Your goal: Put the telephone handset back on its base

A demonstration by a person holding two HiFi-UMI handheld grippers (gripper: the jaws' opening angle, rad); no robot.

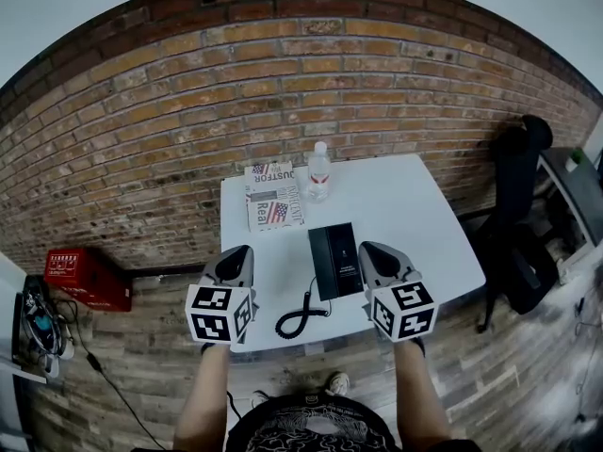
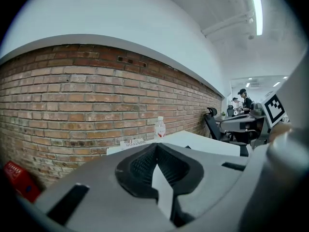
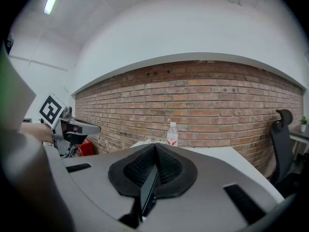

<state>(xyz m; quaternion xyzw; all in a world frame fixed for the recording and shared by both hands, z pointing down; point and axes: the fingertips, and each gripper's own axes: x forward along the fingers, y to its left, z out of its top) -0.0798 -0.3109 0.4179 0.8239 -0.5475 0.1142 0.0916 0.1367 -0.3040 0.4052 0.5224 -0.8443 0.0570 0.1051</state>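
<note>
Shut tight and empty at both left gripper (image 1: 240,252) and right gripper (image 1: 367,249). Could snag the coiled cord (image 1: 300,320) when reaching, pulling the telephone (image 1: 334,260) toward the table (image 1: 405,215) edge.

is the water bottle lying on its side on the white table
No, the water bottle stands upright on the white table, next to the newspapers.
</note>
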